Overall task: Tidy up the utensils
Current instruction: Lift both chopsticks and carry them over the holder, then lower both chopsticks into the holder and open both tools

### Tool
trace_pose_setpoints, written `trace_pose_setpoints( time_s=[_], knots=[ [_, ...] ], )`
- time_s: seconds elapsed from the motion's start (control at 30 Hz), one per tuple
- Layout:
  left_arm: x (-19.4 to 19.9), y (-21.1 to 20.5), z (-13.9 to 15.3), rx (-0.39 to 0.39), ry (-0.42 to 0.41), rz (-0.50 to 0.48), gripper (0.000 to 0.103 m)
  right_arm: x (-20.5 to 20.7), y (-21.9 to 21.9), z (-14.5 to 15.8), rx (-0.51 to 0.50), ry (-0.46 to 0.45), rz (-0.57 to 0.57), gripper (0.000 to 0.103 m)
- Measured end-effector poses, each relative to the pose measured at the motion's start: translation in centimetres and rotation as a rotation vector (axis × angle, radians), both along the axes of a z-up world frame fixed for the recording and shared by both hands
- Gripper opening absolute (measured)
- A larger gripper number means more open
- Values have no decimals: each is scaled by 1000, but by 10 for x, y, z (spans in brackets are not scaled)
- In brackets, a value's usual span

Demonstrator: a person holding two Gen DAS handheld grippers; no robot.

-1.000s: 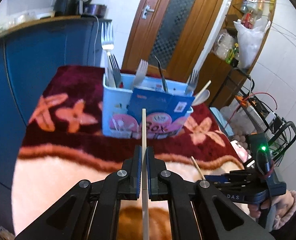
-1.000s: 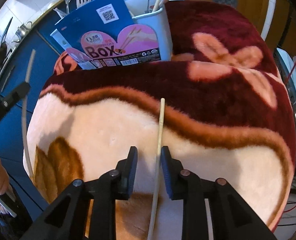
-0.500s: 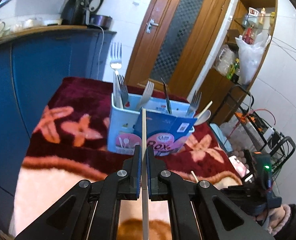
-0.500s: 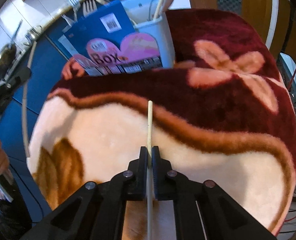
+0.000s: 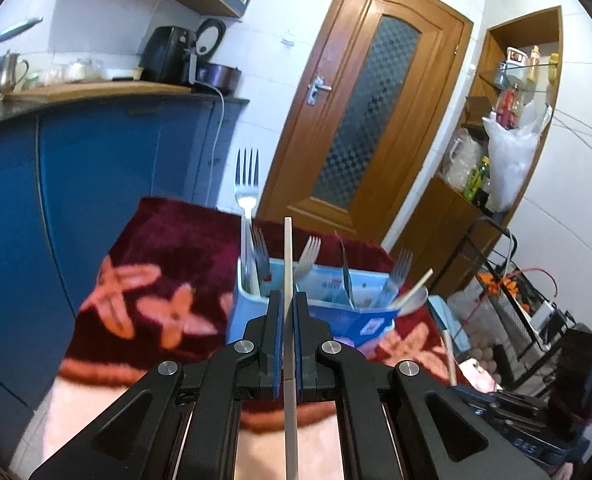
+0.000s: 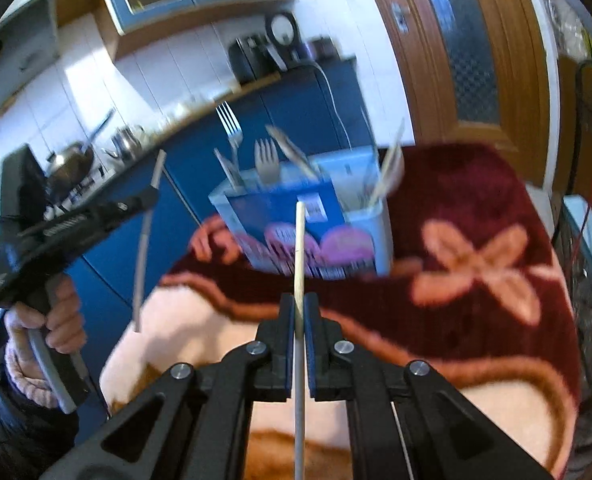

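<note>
A light blue utensil box (image 5: 255,312) stands on the table and holds several forks (image 5: 247,184), a spoon and a chopstick. It also shows in the right wrist view (image 6: 372,240). My left gripper (image 5: 288,300) is shut on a pale chopstick (image 5: 288,256), raised in front of the box. It also shows at the left of the right wrist view (image 6: 151,192). My right gripper (image 6: 300,300) is shut on a second chopstick (image 6: 299,248), lifted above the table and pointing at the box.
A dark red and cream flowered blanket (image 6: 496,280) covers the table. Blue cabinets (image 5: 95,168) with a counter stand to the left. A wooden door (image 5: 360,120) is behind. A wire rack (image 5: 528,300) with cables stands at the right.
My right gripper closed on the chopstick lying on the blanket and lifted it. Both grippers rose and tilted up, so the box sits lower in view.
</note>
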State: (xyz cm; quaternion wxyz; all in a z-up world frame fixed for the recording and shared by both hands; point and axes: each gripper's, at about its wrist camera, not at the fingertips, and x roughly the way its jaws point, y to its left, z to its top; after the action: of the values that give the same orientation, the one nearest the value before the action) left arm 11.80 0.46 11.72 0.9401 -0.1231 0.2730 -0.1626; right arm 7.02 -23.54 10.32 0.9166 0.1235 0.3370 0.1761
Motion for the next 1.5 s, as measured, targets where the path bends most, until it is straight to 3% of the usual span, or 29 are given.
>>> trace_pose_setpoints(
  time_s=[0.13, 0.27, 0.47, 0.67, 0.9, 1.13, 1.3, 1.5],
  knots=[
    [6, -1, 14, 4, -46, 68, 4, 4, -4, 18, 17, -71, -27, 6],
    [17, 2, 26, -45, -82, 101, 4, 14, -7, 30, 42, -132, -48, 6],
    [29, -8, 44, -31, -261, 159, 4, 34, -13, 46, 26, -247, -87, 6],
    [47, -28, 48, 48, -411, 220, 4, 58, -14, 56, 23, -350, -106, 6],
    [69, -34, 27, 41, -455, 217, 4, 84, -12, 55, 8, -456, -128, 6],
    [83, -41, 2, 55, -475, 203, 4, 112, -6, 42, 22, -501, -112, 6],
    [86, -47, -9, 82, -490, 208, 4, 119, 1, 31, -13, -540, -126, 6],
    [83, -50, -20, 98, -513, 214, 4, 124, -6, 22, 15, -555, -162, 6]
  ],
)
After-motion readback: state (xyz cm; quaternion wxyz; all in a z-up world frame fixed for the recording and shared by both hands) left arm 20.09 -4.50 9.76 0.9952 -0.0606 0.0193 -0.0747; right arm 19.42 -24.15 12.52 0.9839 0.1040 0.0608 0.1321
